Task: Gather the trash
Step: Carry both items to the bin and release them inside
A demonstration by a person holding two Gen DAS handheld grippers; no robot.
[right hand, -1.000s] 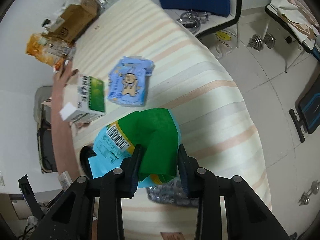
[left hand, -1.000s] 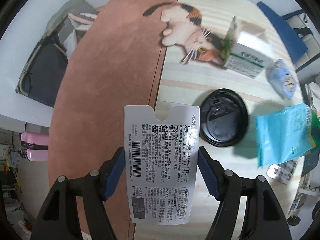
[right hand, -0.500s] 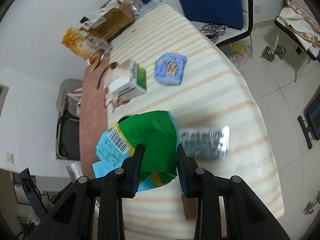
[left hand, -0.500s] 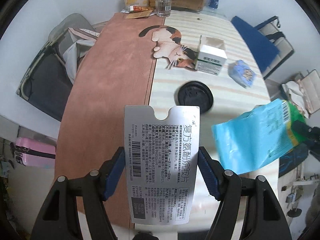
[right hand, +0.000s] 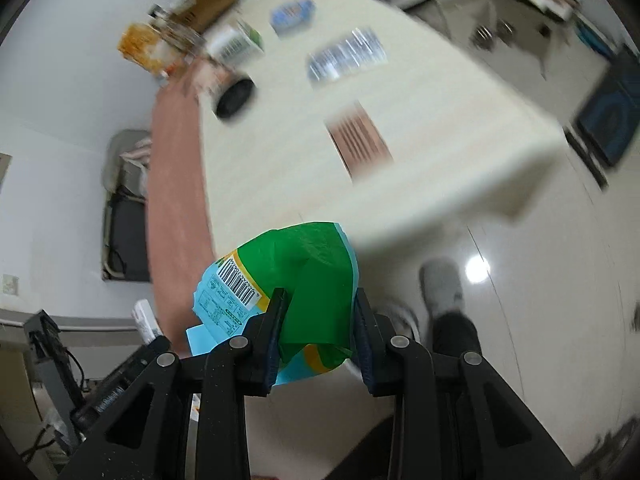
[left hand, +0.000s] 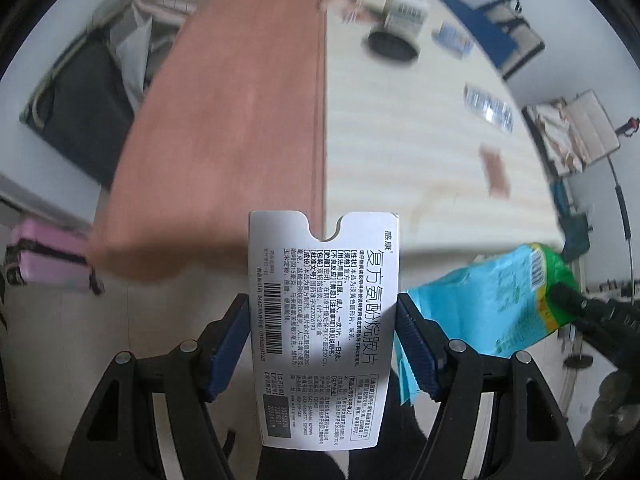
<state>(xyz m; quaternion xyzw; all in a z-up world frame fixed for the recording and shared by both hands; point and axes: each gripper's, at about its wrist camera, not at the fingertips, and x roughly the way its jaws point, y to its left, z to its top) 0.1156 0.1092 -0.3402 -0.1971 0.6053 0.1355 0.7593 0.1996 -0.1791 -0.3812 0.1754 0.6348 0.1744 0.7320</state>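
My left gripper point(left hand: 323, 344) is shut on a flat white medicine box point(left hand: 324, 320) with black print and a barcode, held off the near end of the table. My right gripper point(right hand: 318, 328) is shut on a crumpled green and light-blue wrapper point(right hand: 308, 272), also off the table's near edge; that wrapper shows at the right of the left wrist view point(left hand: 500, 300). Still on the table lie a black cup lid point(left hand: 394, 46), a white and green carton point(left hand: 404, 10), a blue packet point(left hand: 452, 38), a blister pack point(left hand: 488, 106) and a small brown packet point(left hand: 496, 170).
The table point(left hand: 400, 152) has a cream striped cloth and a reddish mat point(left hand: 228, 128) on its left. Bottles, snack bags and a cardboard box stand at its far end point(right hand: 188, 16). A dark chair point(left hand: 88, 100) is at left, a blue chair point(left hand: 492, 28) at right. A pink case point(left hand: 44, 260) sits on the floor.
Both grippers have pulled back and away from the table with their loads; the table now looks farther off and its near edge is in view. The frames are motion-blurred.
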